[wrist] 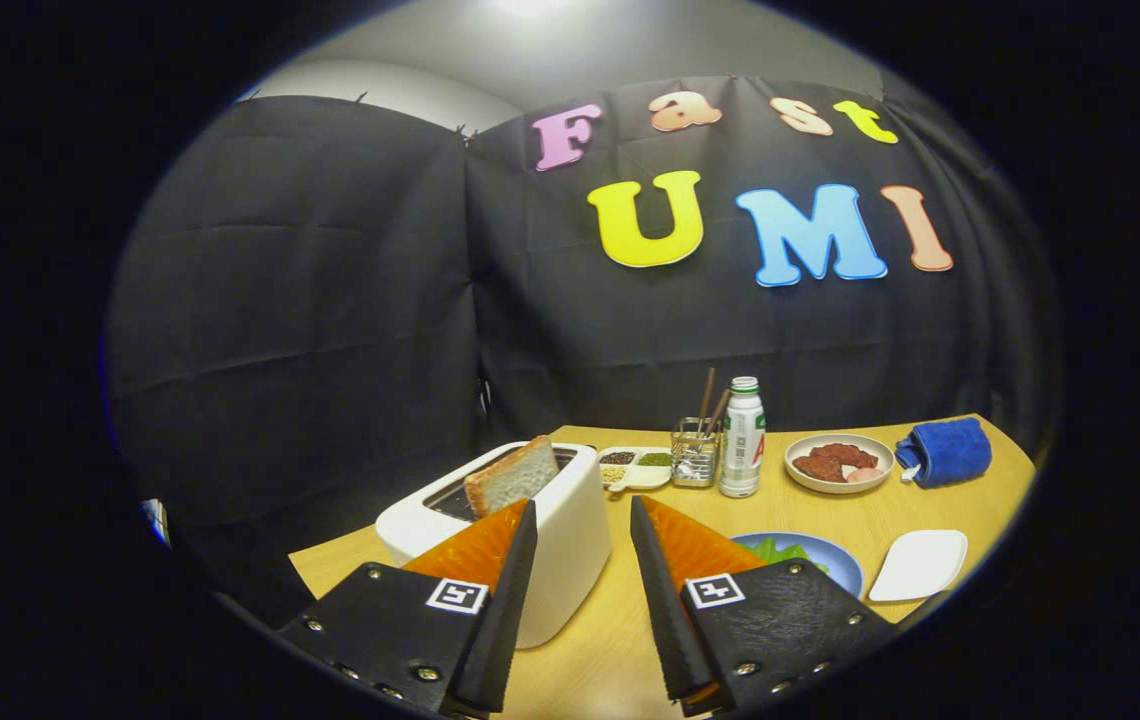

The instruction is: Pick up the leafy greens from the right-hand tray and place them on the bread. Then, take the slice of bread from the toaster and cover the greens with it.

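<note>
A white toaster (570, 530) stands on the wooden table (860, 510), just ahead of my left finger, with a slice of bread (512, 476) sticking up tilted from its slot. Leafy greens (788, 551) lie on a blue plate (835, 562) just beyond my right finger, which hides part of the plate. My gripper (583, 512) is open, nothing between its fingers; the toaster's right wall sits in the gap ahead.
A white dish (920, 565) lies right of the blue plate. Further back stand a divided dish of grains (636, 466), a glass holder with sticks (696, 455), a white bottle (742, 438), a bowl of red food (838, 463) and a rolled blue cloth (948, 452).
</note>
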`<state>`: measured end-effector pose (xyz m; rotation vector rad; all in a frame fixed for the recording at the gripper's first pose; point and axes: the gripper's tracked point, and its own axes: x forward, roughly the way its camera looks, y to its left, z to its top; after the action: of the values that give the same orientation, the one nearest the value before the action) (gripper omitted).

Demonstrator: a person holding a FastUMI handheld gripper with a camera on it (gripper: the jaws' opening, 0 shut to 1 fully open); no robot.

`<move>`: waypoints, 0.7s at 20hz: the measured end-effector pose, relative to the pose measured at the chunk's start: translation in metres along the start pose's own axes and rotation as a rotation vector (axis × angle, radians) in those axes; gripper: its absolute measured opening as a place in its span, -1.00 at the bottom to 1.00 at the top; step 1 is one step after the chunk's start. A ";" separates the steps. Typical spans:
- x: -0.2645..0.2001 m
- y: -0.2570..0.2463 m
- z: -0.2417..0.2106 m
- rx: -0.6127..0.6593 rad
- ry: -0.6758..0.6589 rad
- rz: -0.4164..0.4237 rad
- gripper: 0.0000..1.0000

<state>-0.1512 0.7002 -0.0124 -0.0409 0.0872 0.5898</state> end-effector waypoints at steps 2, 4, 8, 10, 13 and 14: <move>0.009 0.014 0.002 0.005 -0.011 0.012 0.15; 0.016 0.021 -0.002 0.025 0.005 0.010 0.15; 0.040 0.047 -0.004 0.016 0.025 0.022 0.11; 0.053 0.053 -0.011 0.003 0.043 -0.001 0.11; 0.065 0.057 -0.017 0.009 0.064 -0.021 0.11; 0.068 0.055 -0.016 0.010 0.063 -0.031 0.11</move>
<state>-0.1271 0.7827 -0.0358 -0.0515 0.1502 0.5575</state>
